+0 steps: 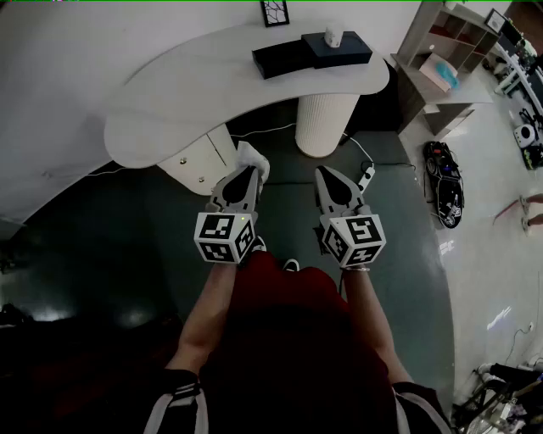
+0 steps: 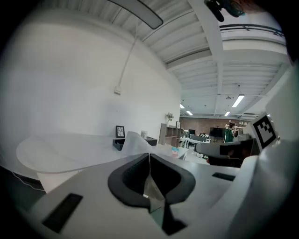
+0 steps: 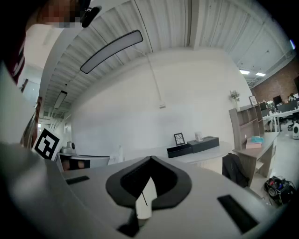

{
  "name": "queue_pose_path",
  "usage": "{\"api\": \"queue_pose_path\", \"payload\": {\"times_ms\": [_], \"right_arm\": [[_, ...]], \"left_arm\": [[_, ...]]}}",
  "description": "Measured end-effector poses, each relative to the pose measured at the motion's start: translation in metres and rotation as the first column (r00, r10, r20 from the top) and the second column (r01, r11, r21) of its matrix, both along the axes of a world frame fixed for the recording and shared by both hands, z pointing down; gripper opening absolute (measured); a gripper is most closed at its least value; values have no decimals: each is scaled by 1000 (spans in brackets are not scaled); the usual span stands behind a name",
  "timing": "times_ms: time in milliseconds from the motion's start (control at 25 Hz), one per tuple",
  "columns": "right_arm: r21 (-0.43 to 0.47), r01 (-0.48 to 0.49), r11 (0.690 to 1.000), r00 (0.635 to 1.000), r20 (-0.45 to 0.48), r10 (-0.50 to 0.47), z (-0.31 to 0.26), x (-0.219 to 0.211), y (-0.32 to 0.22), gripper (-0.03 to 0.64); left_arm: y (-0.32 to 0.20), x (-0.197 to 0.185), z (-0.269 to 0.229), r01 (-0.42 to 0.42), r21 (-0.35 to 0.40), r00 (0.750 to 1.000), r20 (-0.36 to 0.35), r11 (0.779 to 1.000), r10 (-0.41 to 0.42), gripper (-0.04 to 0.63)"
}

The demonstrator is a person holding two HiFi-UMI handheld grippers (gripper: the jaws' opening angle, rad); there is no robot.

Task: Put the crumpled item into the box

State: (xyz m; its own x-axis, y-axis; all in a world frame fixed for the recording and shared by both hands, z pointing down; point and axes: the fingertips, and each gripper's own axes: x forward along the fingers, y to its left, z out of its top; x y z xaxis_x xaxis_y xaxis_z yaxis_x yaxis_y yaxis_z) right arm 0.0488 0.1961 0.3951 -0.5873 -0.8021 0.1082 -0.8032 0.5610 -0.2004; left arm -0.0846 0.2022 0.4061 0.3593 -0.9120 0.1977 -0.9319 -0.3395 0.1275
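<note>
My left gripper (image 1: pixel 251 166) is shut on a white crumpled item (image 1: pixel 254 156), held in the air in front of the white curved table (image 1: pixel 170 102). In the left gripper view the jaws (image 2: pixel 149 156) are closed and the white item (image 2: pixel 134 141) sticks up past their tips. My right gripper (image 1: pixel 325 175) hangs beside it, shut with nothing in it; its closed jaws (image 3: pixel 150 159) point toward the table. A flat black box (image 1: pixel 280 61) lies on the far side of the table, next to a second black box (image 1: pixel 337 48) with a white object on top.
A framed picture (image 1: pixel 274 12) stands at the table's back edge. A white ribbed pedestal (image 1: pixel 325 123) and a small cabinet (image 1: pixel 199 161) sit under the table. A power strip (image 1: pixel 366 176), a black object on the floor (image 1: pixel 445 182) and a shelf unit (image 1: pixel 441 51) are to the right.
</note>
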Motion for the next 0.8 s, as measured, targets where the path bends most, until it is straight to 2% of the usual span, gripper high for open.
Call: {"api": "queue_pose_path", "payload": {"times_ms": [160, 440, 640, 800], "right_arm": [[-7, 11, 1000, 1000, -4, -11, 2, -1, 9, 15], [-7, -28, 1000, 999, -34, 27, 7, 8, 6, 15], [-28, -23, 999, 1000, 5, 24, 5, 12, 2, 15], [-29, -19, 999, 1000, -1, 19, 5, 12, -3, 15]], "left_arm": [[7, 5, 2, -3, -8, 1000, 4, 1000, 3, 29], [7, 14, 2, -18, 5, 1000, -6, 1000, 18, 29], [1, 18, -4, -31, 15, 1000, -3, 999, 31, 29], [-8, 17, -8, -20, 25, 1000, -8, 999, 20, 29]]}}
